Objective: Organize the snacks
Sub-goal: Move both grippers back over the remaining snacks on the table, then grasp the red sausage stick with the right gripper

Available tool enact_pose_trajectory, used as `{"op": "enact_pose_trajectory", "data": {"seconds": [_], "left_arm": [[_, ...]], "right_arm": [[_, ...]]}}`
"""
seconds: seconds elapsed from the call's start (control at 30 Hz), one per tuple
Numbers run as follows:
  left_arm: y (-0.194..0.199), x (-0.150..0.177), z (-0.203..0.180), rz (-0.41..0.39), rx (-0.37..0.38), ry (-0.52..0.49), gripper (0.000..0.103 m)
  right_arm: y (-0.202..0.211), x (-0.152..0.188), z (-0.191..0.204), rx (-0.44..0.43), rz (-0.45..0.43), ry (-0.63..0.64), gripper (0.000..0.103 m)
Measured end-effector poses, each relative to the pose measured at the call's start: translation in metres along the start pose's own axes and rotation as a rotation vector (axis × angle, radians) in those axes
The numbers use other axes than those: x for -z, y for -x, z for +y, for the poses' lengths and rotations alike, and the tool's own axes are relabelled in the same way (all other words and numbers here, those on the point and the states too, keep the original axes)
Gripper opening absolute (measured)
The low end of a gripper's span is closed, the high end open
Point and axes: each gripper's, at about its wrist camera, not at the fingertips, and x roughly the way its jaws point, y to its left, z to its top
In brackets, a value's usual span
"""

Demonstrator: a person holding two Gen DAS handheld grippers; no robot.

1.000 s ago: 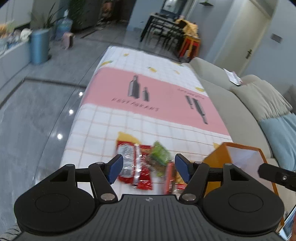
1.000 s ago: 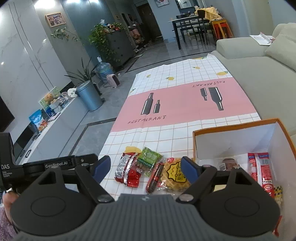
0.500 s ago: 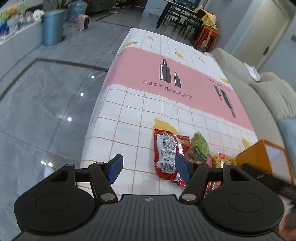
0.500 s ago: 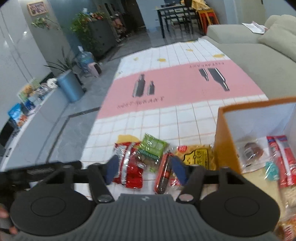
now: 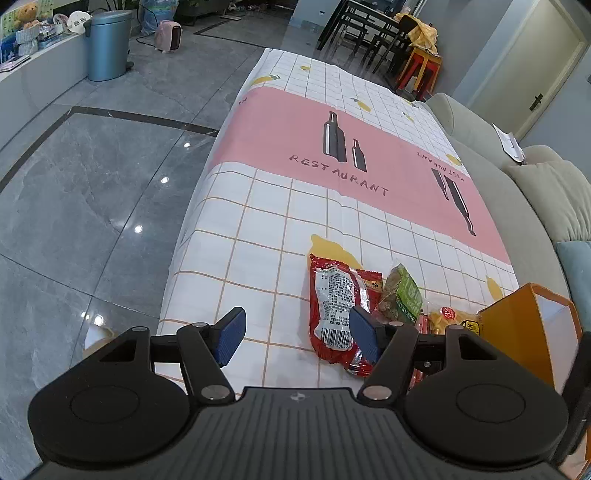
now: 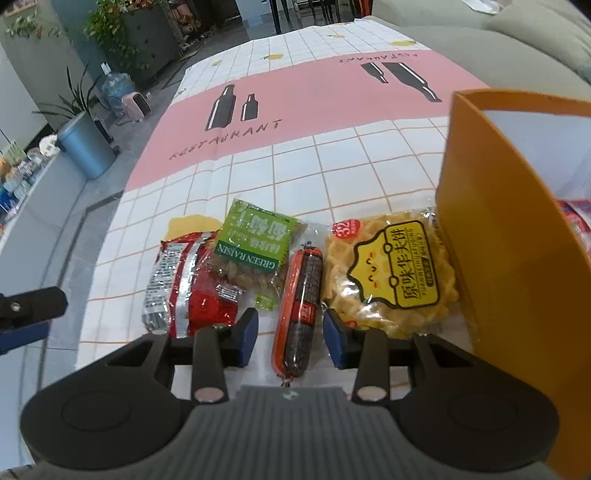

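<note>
Several snacks lie in a row on the checked tablecloth (image 6: 369, 155): a red packet (image 6: 192, 284), a green raisin pack (image 6: 255, 243), a red sausage stick (image 6: 301, 306) and a yellow waffle pack (image 6: 391, 273). An orange box (image 6: 491, 229) stands right of them with more snacks inside. My right gripper (image 6: 290, 338) is open, low over the table, with the sausage stick between its fingers. My left gripper (image 5: 297, 338) is open and empty over the cloth, left of the red packet (image 5: 338, 306) and the green pack (image 5: 402, 295).
A grey sofa (image 5: 517, 192) runs along the table's right side. The table's left edge drops to a glossy tiled floor (image 5: 92, 192). A blue bin (image 5: 109, 44) and a dining set (image 5: 369, 33) stand far off. The left gripper's finger (image 6: 29, 306) shows in the right wrist view.
My right gripper has dropped and moved forward, so the sausage stick now lies between its fingers. My left gripper has swung left, away from the snacks.
</note>
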Motion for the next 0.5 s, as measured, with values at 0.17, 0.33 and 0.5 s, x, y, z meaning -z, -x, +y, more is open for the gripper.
{"op": "enact_pose_trajectory", "data": {"seconds": [0.17, 0.33, 0.5], "left_arm": [[-0.003, 0.001, -0.003, 0.011, -0.017, -0.018, 0.076], [-0.005, 0.004, -0.006, 0.016, -0.028, -0.026, 0.076], [-0.003, 0.009, -0.008, 0.024, -0.014, -0.027, 0.076]], "right_arm": [[-0.012, 0.012, 0.016, 0.063, -0.031, 0.078, 0.025], [0.003, 0.028, 0.009, 0.016, 0.0, 0.101, 0.024], [0.017, 0.042, 0.007, -0.037, 0.083, 0.178, 0.023]]}}
